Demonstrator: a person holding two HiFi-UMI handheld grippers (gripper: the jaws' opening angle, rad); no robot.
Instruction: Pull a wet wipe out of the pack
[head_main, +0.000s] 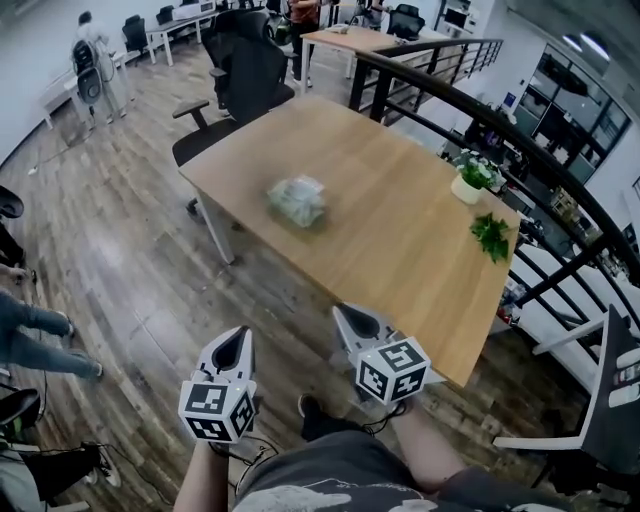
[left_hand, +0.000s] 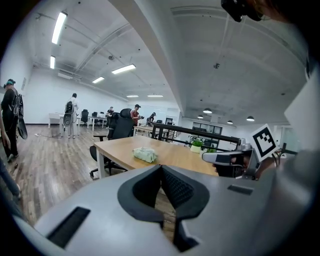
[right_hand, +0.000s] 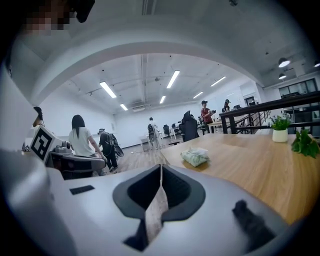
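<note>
The wet wipe pack (head_main: 297, 200) lies near the middle of the wooden table (head_main: 400, 240). Just off the table's near edge, the left gripper (head_main: 238, 338) and right gripper (head_main: 350, 316) are both clenched and empty, well apart from the pack

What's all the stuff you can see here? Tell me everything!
table: one, light wood, middle of view
wipe pack: one, pale green, mid-table
potted plant: one, green in white pot, table's right edge
leafy sprig: one, green, on table near the pot
office chair: at least one, black, table's far end
railing: one, black, beyond the table
people: several, mixed clothes, far background
left claw: one, grey, shut, empty
right claw: one, grey, shut, empty
</note>
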